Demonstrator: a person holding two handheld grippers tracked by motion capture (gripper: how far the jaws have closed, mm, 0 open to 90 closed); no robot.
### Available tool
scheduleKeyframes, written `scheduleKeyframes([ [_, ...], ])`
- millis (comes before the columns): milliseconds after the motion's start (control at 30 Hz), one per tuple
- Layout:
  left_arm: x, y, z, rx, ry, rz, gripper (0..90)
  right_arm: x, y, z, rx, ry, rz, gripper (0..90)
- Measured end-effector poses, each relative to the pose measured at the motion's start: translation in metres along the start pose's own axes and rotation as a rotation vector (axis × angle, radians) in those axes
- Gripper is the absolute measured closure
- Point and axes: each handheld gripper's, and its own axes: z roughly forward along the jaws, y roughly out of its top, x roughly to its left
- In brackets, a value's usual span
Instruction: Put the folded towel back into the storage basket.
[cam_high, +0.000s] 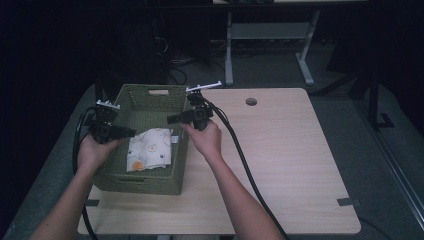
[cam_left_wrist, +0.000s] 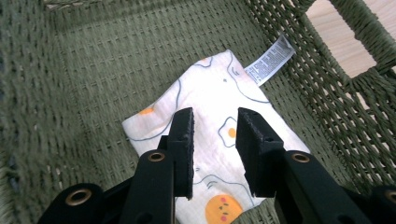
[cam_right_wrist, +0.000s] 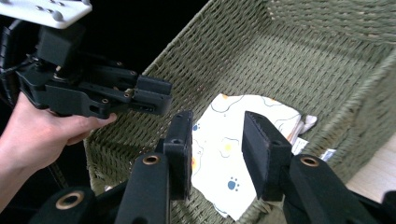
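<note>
The left gripper (cam_high: 131, 132) and right gripper (cam_high: 170, 119) hover with jaws apart and nothing between them, above a folded printed cloth (cam_high: 149, 149). The cloth lies flat on the bottom of a green woven basket (cam_high: 150, 185) at the desk's (cam_high: 290, 150) left edge.
</note>
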Motion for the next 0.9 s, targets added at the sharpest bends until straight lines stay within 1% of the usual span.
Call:
scheduleKeyframes([
  [167, -0.005, 0.002, 0.0, -0.007, -0.008, 0.003, 67.8, -0.004, -0.001, -0.014, -0.017, 0.008, 0.007, 62.3],
  [200, -0.005, 0.002, -0.001, -0.008, -0.01, 0.005, 67.7, -0.005, -0.001, -0.019, -0.024, 0.005, 0.007, 62.1],
  [267, -0.007, 0.004, -0.003, -0.014, -0.009, 0.006, 67.7, -0.005, -0.001, -0.021, -0.028, 0.008, 0.015, 61.9],
  [333, -0.009, 0.006, -0.006, -0.024, -0.01, 0.008, 67.7, -0.007, -0.001, -0.025, -0.032, 0.007, 0.011, 61.6],
  [500, -0.018, 0.011, -0.009, -0.027, -0.006, 0.019, 67.3, -0.011, -0.003, -0.035, -0.044, 0.004, 0.012, 60.9],
  [900, -0.04, 0.02, -0.005, -0.027, -0.011, 0.039, 65.3, -0.026, -0.012, -0.058, -0.058, -0.006, 0.027, 58.2],
])
